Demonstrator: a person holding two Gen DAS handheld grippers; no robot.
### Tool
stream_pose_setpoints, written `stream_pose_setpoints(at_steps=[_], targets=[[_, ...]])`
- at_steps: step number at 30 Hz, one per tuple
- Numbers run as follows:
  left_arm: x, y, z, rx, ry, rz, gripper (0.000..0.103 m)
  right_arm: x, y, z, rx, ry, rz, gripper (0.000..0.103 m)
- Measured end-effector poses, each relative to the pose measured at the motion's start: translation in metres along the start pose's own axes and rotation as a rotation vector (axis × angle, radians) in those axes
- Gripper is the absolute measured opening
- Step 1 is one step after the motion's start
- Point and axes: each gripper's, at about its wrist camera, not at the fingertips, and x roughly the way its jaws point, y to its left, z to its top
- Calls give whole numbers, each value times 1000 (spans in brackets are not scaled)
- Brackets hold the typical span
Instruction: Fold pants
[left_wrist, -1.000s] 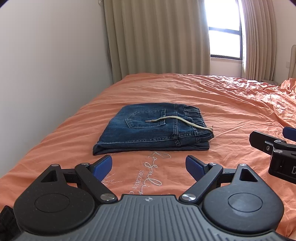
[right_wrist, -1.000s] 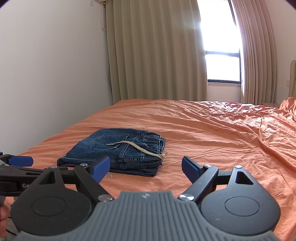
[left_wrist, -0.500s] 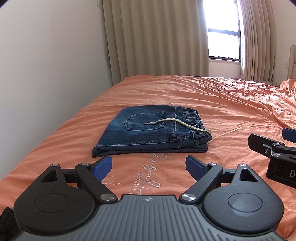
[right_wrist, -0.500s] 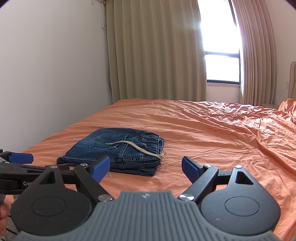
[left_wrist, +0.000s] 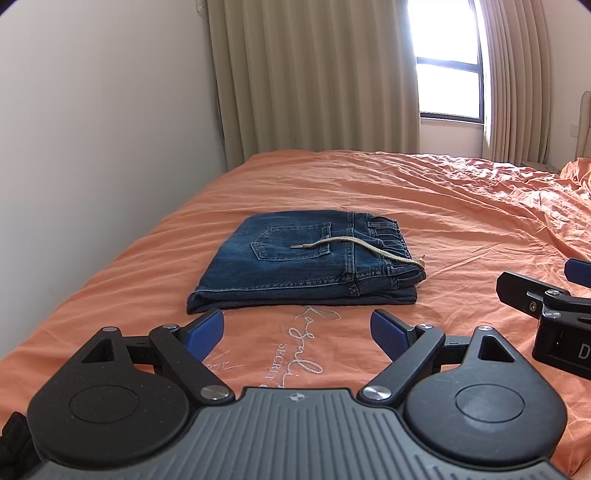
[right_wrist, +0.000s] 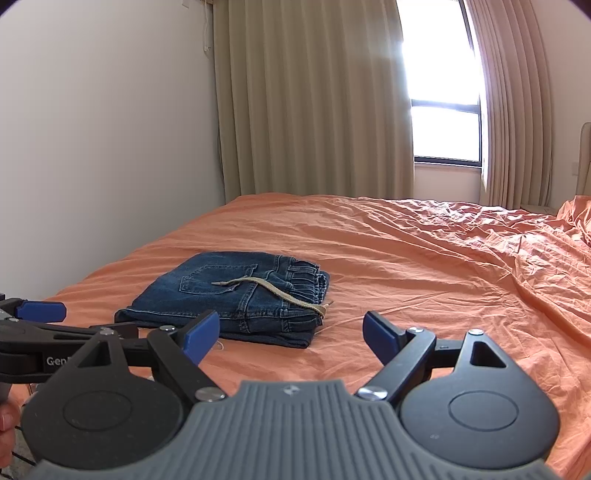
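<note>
Dark blue denim pants lie folded into a compact rectangle on the orange bed, back pocket up, a beige drawstring trailing across the top. My left gripper hovers open just short of the near edge of the pants, nothing between its blue pads. In the right wrist view the same pants sit left of centre, and my right gripper is open and empty, short of their right corner. Each gripper shows at the edge of the other's view.
The orange bedsheet is wrinkled toward the right, with embroidered lettering near the front. A white wall runs along the left of the bed. Beige curtains and a bright window stand behind.
Both grippers have drawn back and tilted up slightly, so the folded pants sit a little farther off. The pants have not moved and both grippers stay open.
</note>
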Motion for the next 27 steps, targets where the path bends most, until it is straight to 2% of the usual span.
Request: stream_pose_setpoints(at_steps=[10,16,27], targets=[[-1,-1,-2,21,-17,23,103,2,-1,-1,2,13,3,81],[-4,3,1,-6,-34,3,103,1,-2,-2,2,15,6,81],[-8,0,2,2,-44,-1,103,1,-4,-2,10,24,6,81]])
